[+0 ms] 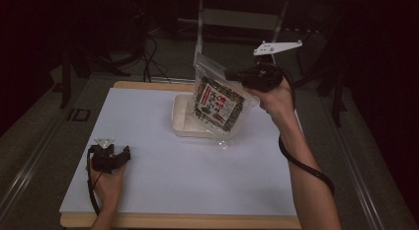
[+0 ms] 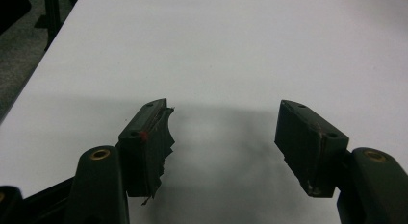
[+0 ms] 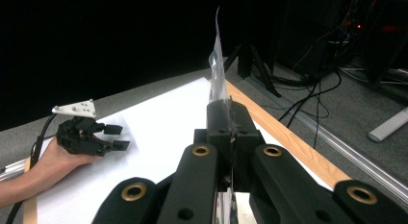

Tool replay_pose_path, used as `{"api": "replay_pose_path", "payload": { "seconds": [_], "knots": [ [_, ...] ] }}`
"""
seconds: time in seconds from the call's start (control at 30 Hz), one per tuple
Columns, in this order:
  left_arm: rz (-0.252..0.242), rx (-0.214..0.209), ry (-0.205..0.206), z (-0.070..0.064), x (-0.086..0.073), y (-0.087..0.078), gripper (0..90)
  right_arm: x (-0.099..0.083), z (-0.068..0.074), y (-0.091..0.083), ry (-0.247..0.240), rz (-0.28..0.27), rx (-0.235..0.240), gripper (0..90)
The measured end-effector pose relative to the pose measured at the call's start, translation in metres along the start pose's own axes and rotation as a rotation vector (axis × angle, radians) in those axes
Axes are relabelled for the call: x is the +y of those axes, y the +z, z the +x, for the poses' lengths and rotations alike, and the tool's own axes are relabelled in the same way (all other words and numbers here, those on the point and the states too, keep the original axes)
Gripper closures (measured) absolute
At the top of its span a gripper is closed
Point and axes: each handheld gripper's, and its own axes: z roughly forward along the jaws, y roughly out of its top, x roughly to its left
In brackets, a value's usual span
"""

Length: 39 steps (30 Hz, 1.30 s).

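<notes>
The clear plastic bag [image 1: 217, 104] hangs tilted in the air over the far middle of the table, its lower end dipping above a shallow, square, cream-white tray [image 1: 184, 122] with rounded corners. The film is thin, glossy and crinkled; inside sits a flat packet with a dark speckled border and a white panel printed in red — the print is too small to read. The right gripper [image 1: 236, 75] holds it by the upper edge, jaws pressed together on the plastic; in the right gripper view a sliver of the film [image 3: 217, 65] stands up edge-on from between the closed black jaws, and the rest of the bag is out of frame. Whether the bag's bottom touches the tray cannot be told.

The left gripper [image 1: 124, 154] rests low on the matte white tabletop [image 1: 197, 175] at the near left, jaws wide apart with nothing between them. One pad [image 2: 161, 132] carries a torn, ragged lining. A pale wood rim [image 1: 178, 221] borders the tabletop, and beyond it the surroundings fall into darkness.
</notes>
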Motion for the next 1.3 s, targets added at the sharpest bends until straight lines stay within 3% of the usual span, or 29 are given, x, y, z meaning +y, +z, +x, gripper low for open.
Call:
{"api": "replay_pose_path", "payload": {
  "seconds": [1.3],
  "knots": [
    [0.003, 0.0, 0.004, 0.0, 0.0, 0.001, 36.8, -0.009, -0.029, 0.022, 0.083, -0.071, -0.038, 90.0]
  ]
}}
